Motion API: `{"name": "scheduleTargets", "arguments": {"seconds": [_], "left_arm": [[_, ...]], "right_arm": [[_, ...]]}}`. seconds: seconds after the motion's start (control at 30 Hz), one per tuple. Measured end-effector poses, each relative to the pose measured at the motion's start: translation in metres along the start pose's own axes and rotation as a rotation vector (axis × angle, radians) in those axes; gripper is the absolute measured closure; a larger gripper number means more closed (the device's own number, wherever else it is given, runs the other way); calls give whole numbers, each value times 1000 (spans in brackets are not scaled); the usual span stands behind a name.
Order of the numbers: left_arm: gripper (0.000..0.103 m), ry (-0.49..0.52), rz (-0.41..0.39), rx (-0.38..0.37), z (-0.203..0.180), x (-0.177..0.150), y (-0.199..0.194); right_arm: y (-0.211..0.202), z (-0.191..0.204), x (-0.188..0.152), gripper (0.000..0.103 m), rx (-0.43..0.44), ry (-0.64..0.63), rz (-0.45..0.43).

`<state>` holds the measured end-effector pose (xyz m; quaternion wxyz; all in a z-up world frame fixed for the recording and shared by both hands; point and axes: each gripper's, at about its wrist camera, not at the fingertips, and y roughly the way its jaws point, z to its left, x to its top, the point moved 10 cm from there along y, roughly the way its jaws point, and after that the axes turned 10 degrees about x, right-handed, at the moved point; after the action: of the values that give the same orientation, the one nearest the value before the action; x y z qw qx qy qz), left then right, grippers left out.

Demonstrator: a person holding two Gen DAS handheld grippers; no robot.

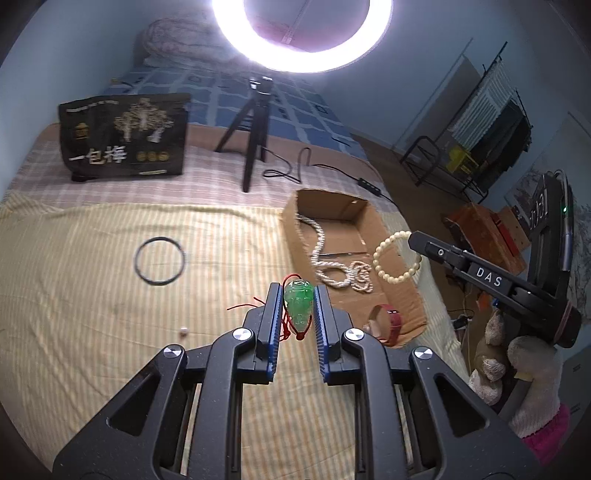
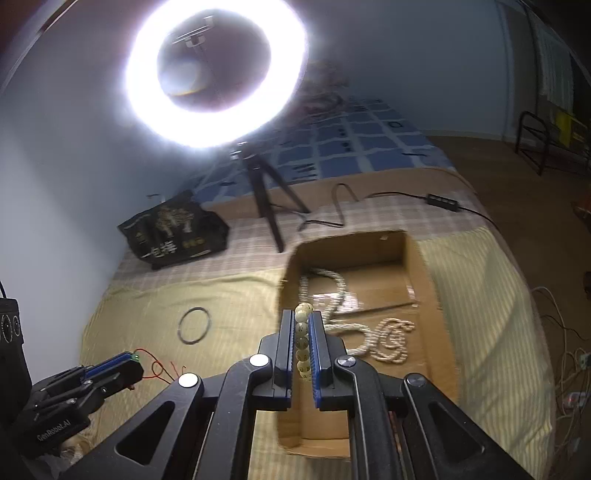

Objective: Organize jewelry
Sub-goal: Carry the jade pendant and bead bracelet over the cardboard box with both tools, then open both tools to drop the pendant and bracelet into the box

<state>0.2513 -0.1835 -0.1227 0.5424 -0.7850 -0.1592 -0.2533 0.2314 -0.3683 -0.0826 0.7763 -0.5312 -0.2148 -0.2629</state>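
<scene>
Left gripper [image 1: 295, 314] clamped on green pendant [image 1: 298, 308] w/ red cord; right gripper [image 2: 300, 343] pinching cream bead bracelet [image 2: 302, 338], raised above cardboard box [image 2: 413, 258], likely for drop-in.

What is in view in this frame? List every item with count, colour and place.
pendant: 1, green on red cord, in left gripper
bead bracelet: 1, cream, in right gripper, above box
cardboard box: 1, brown, on bed
pearl necklaces: several strands, white, in box
watch: 1, red strap, box near corner
bangle: 1, black, on yellow sheet
small bead: 1, white, on sheet
bag: 1, black, far side
ring light: 1, white, on black tripod
left gripper: shut on pendant
right gripper: shut on bracelet
</scene>
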Motion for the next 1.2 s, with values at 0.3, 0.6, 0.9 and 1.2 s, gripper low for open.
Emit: {"name": "scheduleTargets", "arguments": {"seconds": [0.3, 0.6, 0.9, 1.2], "left_arm": [[88, 23, 17, -57, -45, -2, 19], [88, 65, 49, -79, -80, -12, 42], [88, 103, 97, -74, -99, -30, 66], [88, 125, 122, -66, -101, -38, 75]], "right_arm": [[-9, -42, 0, 98, -27, 55, -6], [4, -62, 6, 98, -27, 100, 5], [21, -83, 10, 98, -25, 162, 16], [30, -90, 9, 97, -36, 170, 28]]}}
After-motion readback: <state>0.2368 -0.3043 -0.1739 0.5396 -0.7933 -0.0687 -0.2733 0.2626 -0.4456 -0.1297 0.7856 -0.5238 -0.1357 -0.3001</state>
